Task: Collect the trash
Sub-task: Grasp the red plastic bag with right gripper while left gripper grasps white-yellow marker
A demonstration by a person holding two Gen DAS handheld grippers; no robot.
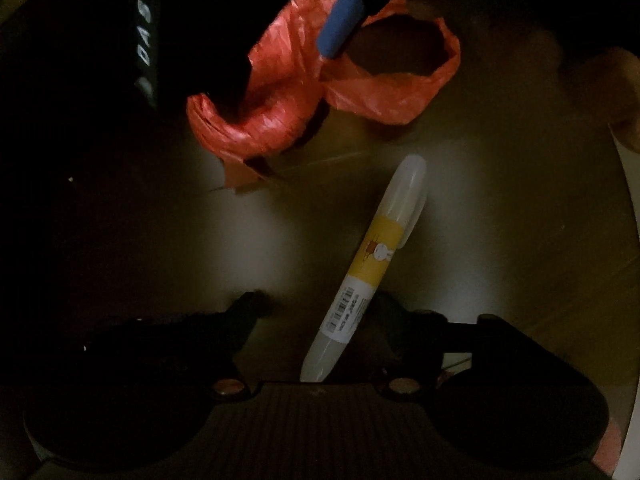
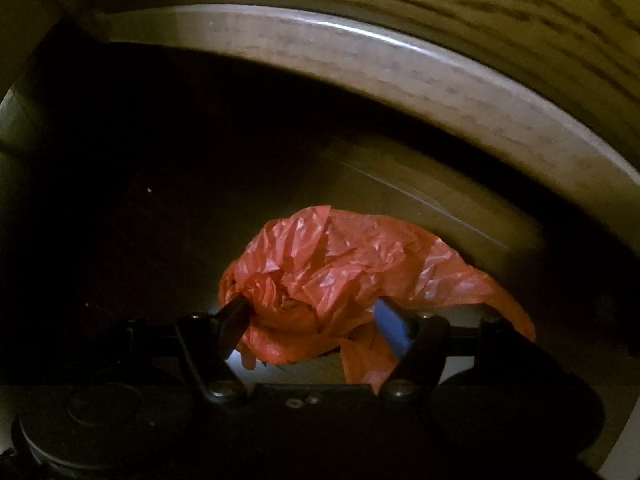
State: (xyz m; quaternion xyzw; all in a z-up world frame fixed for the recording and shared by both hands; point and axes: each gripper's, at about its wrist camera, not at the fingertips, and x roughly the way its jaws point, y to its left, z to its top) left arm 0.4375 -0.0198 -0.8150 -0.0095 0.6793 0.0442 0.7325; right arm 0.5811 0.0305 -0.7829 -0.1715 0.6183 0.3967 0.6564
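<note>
A crumpled red plastic bag [image 1: 288,96] lies on a dim tabletop, its mouth open at the upper right. A white marker pen [image 1: 368,264] with a yellow label lies on the table between my left gripper's [image 1: 320,304] spread fingers; the gripper is open and not touching it. In the right wrist view the red bag [image 2: 340,276] fills the space between my right gripper's [image 2: 312,312] fingers, which are open around its bunched end. A blue fingertip [image 1: 342,20] of the right gripper shows over the bag in the left wrist view.
A dark object with white lettering [image 1: 146,32] stands at the upper left. A wooden table edge [image 2: 400,64] curves across the far side in the right wrist view. The lighting is very dim.
</note>
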